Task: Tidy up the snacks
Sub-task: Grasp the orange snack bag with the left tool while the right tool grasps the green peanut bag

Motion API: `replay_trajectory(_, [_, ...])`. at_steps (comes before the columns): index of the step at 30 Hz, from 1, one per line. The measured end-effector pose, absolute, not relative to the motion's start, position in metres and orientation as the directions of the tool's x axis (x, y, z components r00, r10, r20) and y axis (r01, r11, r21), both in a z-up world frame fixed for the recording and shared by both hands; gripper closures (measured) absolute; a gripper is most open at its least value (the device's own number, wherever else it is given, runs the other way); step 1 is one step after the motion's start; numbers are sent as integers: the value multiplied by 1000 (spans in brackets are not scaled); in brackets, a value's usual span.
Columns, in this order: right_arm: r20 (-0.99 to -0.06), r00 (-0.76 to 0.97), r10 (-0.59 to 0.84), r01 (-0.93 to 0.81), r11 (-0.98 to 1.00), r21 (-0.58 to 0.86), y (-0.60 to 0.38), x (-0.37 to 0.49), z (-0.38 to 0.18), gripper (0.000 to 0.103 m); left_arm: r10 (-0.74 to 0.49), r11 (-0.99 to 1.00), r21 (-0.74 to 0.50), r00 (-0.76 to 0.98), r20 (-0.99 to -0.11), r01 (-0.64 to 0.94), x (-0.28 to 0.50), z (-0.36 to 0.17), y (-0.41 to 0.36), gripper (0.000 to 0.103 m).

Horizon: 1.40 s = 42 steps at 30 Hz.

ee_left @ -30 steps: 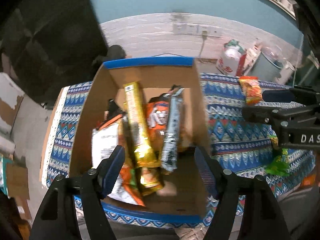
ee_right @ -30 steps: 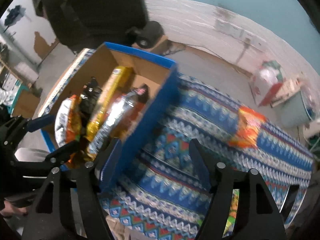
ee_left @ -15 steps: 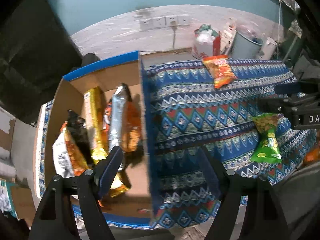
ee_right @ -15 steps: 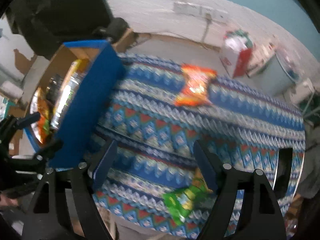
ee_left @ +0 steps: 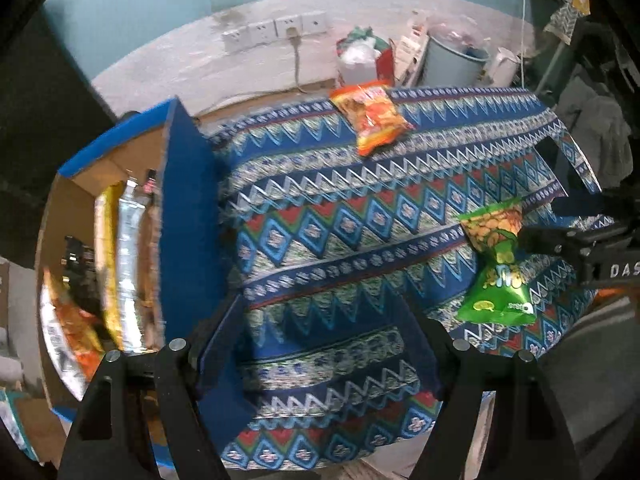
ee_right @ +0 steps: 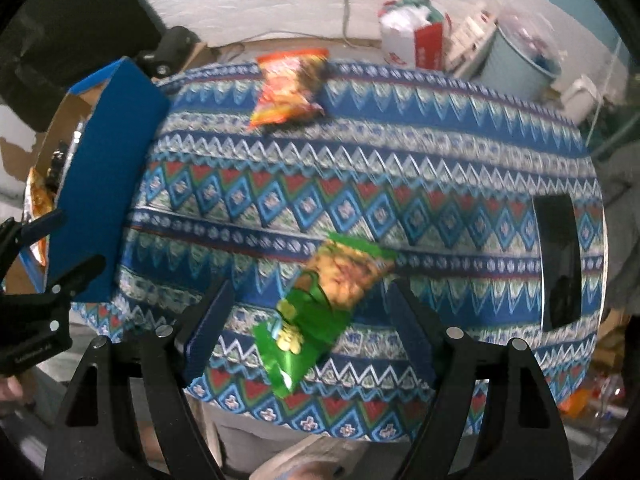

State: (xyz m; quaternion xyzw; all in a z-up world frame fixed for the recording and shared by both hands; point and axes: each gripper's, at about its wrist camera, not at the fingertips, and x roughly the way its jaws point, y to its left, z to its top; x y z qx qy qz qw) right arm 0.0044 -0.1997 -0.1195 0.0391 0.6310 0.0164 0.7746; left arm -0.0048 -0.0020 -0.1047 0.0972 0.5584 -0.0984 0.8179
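Dim indoor light; motion blur throughout both views; strong fisheye bending, dark vignette at corners.

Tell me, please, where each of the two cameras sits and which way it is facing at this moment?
Left wrist: on the left gripper, looking along its open jaws across the patterned tablecloth; the cardboard box of snacks is at left, the right gripper at the right edge.
Right wrist: on the right gripper, jaws open around the green snack bag without touching it; the left gripper shows at left.
Shared: the green snack bag, orange snack bag, box and tablecloth.
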Motion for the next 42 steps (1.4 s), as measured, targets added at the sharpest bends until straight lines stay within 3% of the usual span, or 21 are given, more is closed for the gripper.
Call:
replay_trajectory(19, [-996,41,76,133,988,81,-206,9,-207,24,-15,958,71,293,-956,279,2,-145,-7,25])
replay_trajectory(20, [-997,41,71,121,990,75,-205,11,-209,25,-15,958,69,290,-957,278,4,-146,-7,25])
replay_trajectory(23, [-998,46,35,52,998,37,-196,18,-212,53,-15,959,66,283,-959,276,10,-149,-9,25])
replay_trajectory(27, [-997,81,-2,-32,999,-4,-186,23,-213,64,-12,961,65,276,-961,270,18,-152,-12,25])
replay_trajectory(42, [-970,222,-101,-103,987,-127,-213,86,-174,67,-84,984,-39,260,-962,173,78,-141,-29,25])
